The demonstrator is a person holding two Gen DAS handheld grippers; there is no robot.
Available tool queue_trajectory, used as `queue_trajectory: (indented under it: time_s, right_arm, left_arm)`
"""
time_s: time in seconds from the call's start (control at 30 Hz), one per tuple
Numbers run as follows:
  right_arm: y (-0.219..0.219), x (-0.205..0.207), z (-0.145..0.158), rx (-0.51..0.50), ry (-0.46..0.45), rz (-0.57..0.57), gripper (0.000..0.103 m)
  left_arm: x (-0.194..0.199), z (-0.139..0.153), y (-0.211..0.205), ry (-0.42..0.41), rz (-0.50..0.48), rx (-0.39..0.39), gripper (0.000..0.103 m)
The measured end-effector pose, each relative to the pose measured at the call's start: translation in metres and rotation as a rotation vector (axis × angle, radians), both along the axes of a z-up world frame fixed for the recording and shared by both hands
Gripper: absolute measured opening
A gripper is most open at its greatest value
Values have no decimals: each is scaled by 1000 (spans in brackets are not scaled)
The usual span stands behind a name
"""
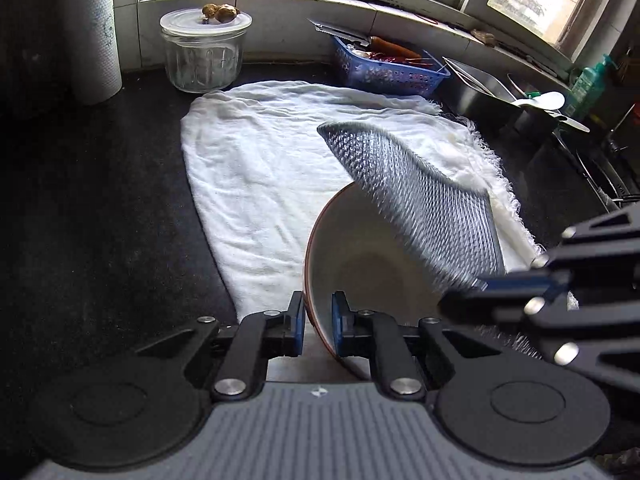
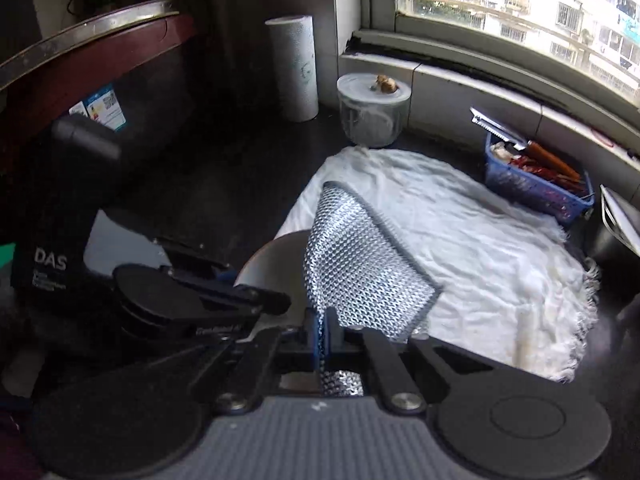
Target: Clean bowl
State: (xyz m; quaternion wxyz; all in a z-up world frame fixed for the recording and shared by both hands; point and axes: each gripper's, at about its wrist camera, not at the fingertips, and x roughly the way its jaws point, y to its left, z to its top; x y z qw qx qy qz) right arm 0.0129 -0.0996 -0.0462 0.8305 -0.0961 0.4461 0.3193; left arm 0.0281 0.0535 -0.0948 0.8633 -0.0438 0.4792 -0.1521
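Note:
My left gripper (image 1: 317, 312) is shut on the rim of a bowl (image 1: 372, 264), brown outside and pale inside, held tilted above a white towel (image 1: 264, 184). My right gripper (image 2: 323, 330) is shut on a silver mesh scrubbing cloth (image 2: 352, 264). The cloth (image 1: 420, 200) lies across the bowl's upper rim and inside, blurred by motion. The right gripper (image 1: 472, 292) comes in from the right in the left wrist view. In the right wrist view the bowl (image 2: 276, 264) shows behind the cloth, with the left gripper (image 2: 256, 292) on its near rim.
A lidded glass jar (image 1: 204, 56) with small brown items on top and a paper towel roll (image 1: 90, 32) stand at the back left. A blue basket (image 1: 384, 68) of utensils sits at the back. A metal sink area (image 1: 484, 88) and green soap bottle (image 1: 588, 84) lie right. The counter (image 1: 100, 208) is dark.

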Motion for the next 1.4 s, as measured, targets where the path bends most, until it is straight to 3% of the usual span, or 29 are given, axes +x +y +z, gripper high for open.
queue_trajectory:
  time_s: [0.13,0.23,0.5,0.7,0.77,0.83,0.93,1.0,1.07,1.13,1.2,1.3,1.4]
  right_arm:
    - [5,7,-28,32,117,-19,3]
    - [5,10,-34,25,151,-15,6]
    - [6,4,-43,-125,-36,62,10]
    - [-1,-4,-54,-146,-110,160,7]
    - [-8,3,-56,-91,-72,164,6]
    - [-21,18,-59,34,55,142,4]
    - [-29,28,-61,101,138,149,3]
    - [-34,34,-63,159,211,132,3]
    - [-36,37,-64,184,258,121,3]
    - [-37,38,-66,187,274,127,2]
    - [-31,30,-64,126,221,172,2]
    - [-21,17,-57,18,143,203,3]
    - [-20,12,-51,-15,116,187,2]
  left_arm:
    - [-2,-3,0,24,-23,-20,12]
    - [-6,-1,-8,25,10,-9,12]
    - [-16,3,-28,28,98,19,12]
    - [-12,3,-24,87,274,-46,13]
    - [-13,2,-21,110,333,-80,14]
    - [-15,-2,-12,159,419,-165,15]
    - [-16,-9,0,217,489,-263,17]
    - [-13,-6,-7,215,419,-210,17]
    - [-10,1,-24,176,283,-80,16]
    - [-10,6,-43,120,137,81,18]
    - [-12,11,-62,51,-16,260,18]
    - [-14,11,-73,0,-168,378,18]
    - [-14,8,-66,-8,-175,376,14]
